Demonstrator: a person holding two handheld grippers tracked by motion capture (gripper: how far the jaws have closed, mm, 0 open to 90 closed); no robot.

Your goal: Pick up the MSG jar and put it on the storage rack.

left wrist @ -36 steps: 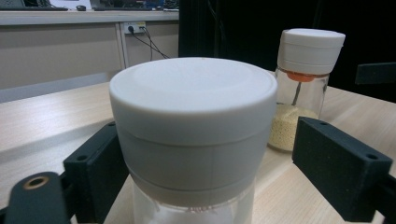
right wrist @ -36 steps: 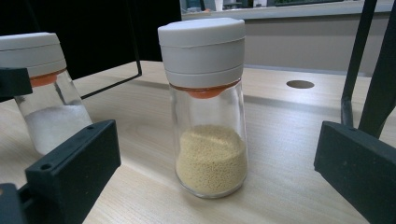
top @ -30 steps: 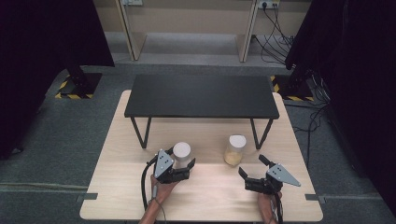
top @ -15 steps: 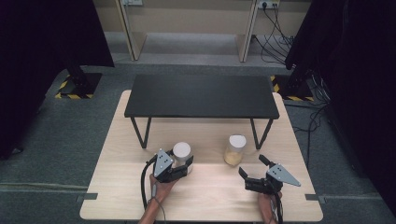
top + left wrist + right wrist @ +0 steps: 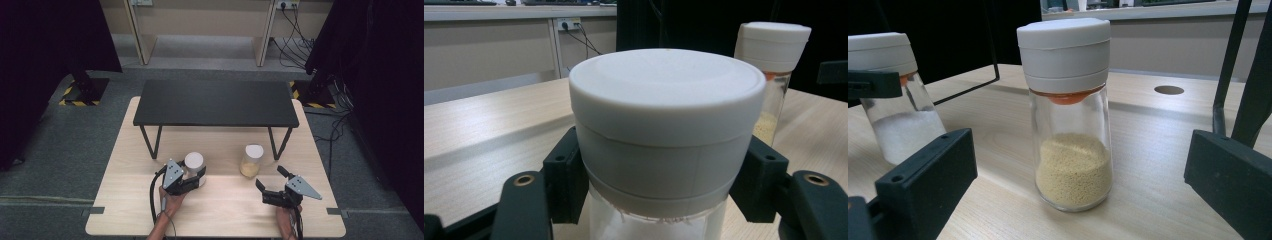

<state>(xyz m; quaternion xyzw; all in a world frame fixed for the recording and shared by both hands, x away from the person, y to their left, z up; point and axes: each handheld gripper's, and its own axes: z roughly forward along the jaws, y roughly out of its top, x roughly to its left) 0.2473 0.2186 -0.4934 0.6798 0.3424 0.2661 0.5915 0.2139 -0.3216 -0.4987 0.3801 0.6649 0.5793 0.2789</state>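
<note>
White-capped jar (image 5: 667, 130) of white powder upright on tabletop (image 5: 225, 215), left gripper (image 5: 192, 179) jaws clamped on it. Right gripper (image 5: 272, 186) jaws apart, facing yellow-grain jar (image 5: 1068, 110).

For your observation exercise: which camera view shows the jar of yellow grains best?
The right gripper view: the jar of yellow grains stands whole and close, with white cap, orange insert and grain level all clear. The high view shows it small, from above. The left gripper view shows it partly hidden behind the white-capped jar.

Clear glass jar (image 5: 1071, 150), matt white plastic cap (image 5: 667, 112), pale wood table (image 5: 225, 220).
</note>
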